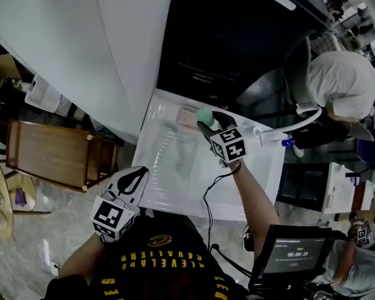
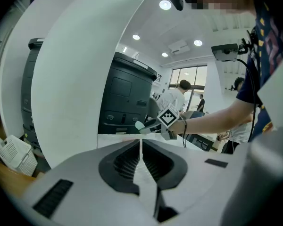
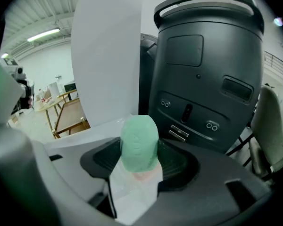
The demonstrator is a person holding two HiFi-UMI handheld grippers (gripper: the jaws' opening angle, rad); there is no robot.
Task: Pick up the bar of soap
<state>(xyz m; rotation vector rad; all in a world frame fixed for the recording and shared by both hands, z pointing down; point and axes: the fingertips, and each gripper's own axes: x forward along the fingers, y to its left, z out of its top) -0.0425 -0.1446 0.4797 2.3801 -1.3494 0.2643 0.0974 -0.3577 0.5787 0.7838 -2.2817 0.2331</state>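
Between the jaws of the right gripper (image 1: 207,125) stands the green bar of soap (image 3: 139,142), pinched from both sides, with its rounded end poking out past the tips above the white table (image 1: 250,186). Just beside those tips, a pink ridged dish (image 1: 187,116) lies on the table. Ahead of the claw rises a dark machine (image 3: 203,79). Well back toward the person, the left gripper (image 2: 141,149) hangs at the table's near edge, its jaws pressed together on nothing.
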